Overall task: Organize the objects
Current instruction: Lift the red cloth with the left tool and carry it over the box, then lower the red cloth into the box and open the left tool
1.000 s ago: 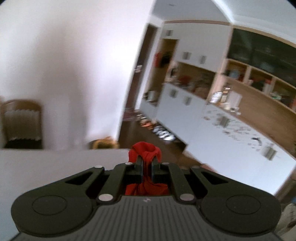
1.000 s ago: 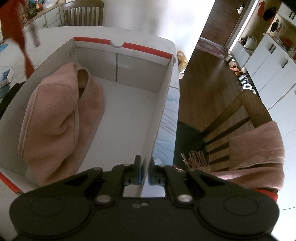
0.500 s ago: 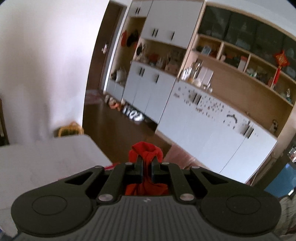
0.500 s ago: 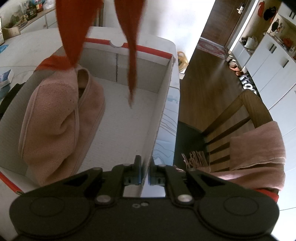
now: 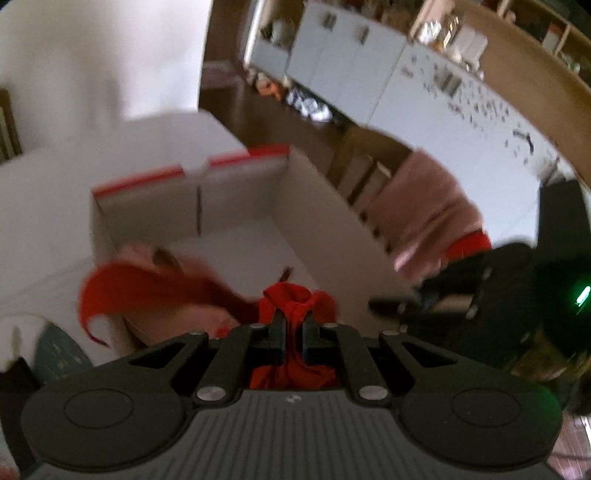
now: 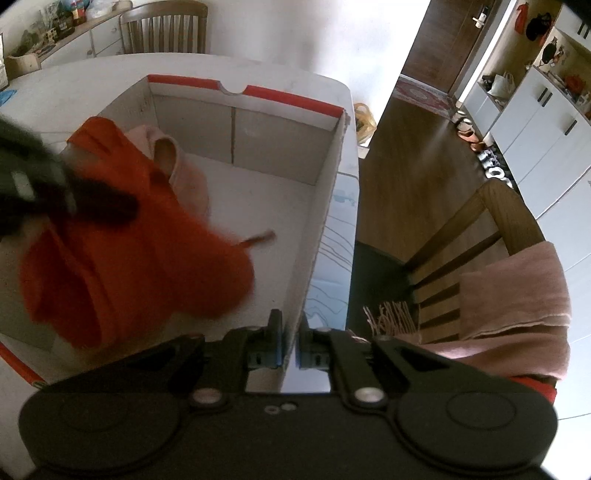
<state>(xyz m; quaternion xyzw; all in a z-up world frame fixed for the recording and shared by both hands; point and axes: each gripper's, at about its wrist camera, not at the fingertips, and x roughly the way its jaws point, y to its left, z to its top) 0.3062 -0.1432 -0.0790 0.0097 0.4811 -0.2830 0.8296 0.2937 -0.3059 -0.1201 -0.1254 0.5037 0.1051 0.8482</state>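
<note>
Room beyond the fingers: dark wood plank floor (image 6: 413,177), plain white wall (image 6: 295,33), white handled cabinet run (image 6: 546,122) to the right, slatted brown wooden chair (image 6: 164,27) ahead, brown wooden door (image 6: 447,40), patterned red rug (image 6: 421,96).

Wooden chair (image 6: 491,236), right of frame, beside the white table (image 6: 74,85). Second slat-backed chair (image 6: 164,27), top left, behind the table. Dark wood floor (image 6: 410,173), centre right. Patterned rug (image 6: 421,96) before a brown door (image 6: 454,40), upper right. White cabinets (image 6: 539,122), far right. Shoes (image 6: 469,131) along the cabinet base. Cluttered sideboard (image 6: 55,37), upper left.
</note>
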